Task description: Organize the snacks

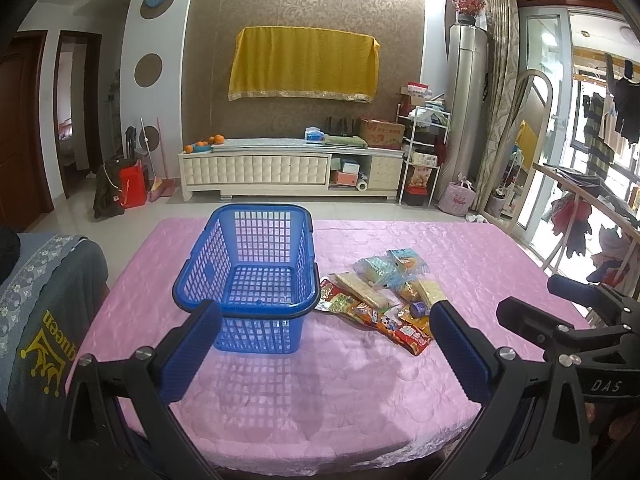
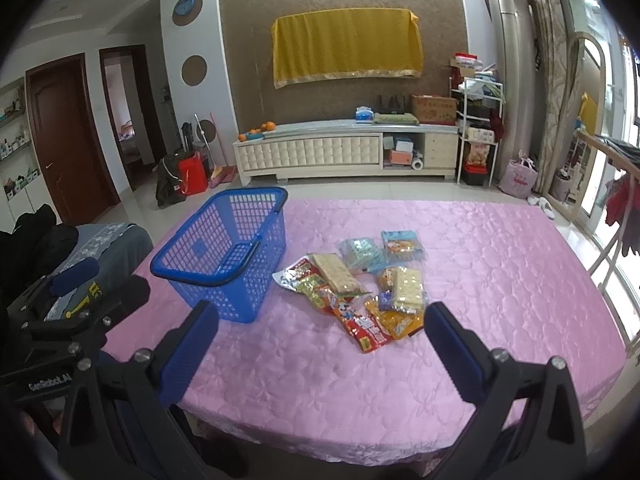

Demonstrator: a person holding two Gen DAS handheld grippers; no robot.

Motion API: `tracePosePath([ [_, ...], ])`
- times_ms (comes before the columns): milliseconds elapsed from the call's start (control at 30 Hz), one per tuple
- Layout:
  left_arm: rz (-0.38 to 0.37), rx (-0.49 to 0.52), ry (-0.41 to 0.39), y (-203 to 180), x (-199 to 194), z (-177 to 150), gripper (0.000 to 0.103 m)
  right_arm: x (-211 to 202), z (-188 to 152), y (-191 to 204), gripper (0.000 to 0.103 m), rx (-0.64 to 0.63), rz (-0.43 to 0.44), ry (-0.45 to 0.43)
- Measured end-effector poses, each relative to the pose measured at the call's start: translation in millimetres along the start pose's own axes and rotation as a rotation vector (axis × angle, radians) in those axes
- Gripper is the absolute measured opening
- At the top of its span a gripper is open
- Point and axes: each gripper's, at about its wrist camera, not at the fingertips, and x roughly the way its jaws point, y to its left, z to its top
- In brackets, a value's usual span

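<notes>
We see a blue plastic basket [image 1: 256, 276] with lattice walls standing upright and empty on the pink-covered desk [image 1: 460, 248], its dark handles folded down along the rim. Just to its right lies a loose heap of snack packets [image 2: 360, 284], flat and overlapping. A long red printed packet [image 2: 352, 316] stretches nearest us, with a pale cracker pack [image 2: 334, 270] lying across its far end. A second cracker pack [image 2: 408, 288] rests on an orange bag [image 2: 396, 324]. Two light blue packets [image 2: 362, 254] [image 2: 402, 244] lie farthest back, side by side.
</notes>
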Motion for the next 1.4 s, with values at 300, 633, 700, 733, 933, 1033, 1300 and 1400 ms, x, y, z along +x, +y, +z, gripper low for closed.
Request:
tracePosePath([
  [300,-0.024,0.037,0.011,-24,32,29,0.103,8,25,-20,0.103,-0.076,-0.065,-0.058],
  [633,-0.117,0.061,0.111,-61,109,57,0.103,55,51,-90,0.103,0.004,-0.068,0.037],
  [700,-0.108,0.079,0.135,-70,130,57,0.103,69,52,-102,0.103,0.017,-0.076,0.071],
  [733,-0.101,0.088,0.142,-73,138,55,0.103,81,52,-111,0.103,0.029,-0.076,0.099],
  [933,-0.101,0.141,0.253,-94,195,38,0.103,138,36,-150,0.103,0.117,-0.040,0.231],
  [1033,-0.108,0.162,0.317,-98,220,27,0.103,166,23,-163,0.103,0.143,-0.011,0.289],
  [1300,-0.121,0.127,0.448,-93,265,-1,0.103,218,7,-166,0.100,0.099,0.057,0.402],
  [1400,-0.112,0.113,0.473,-88,273,-4,0.103,237,3,-160,0.095,0.051,0.042,0.442],
])
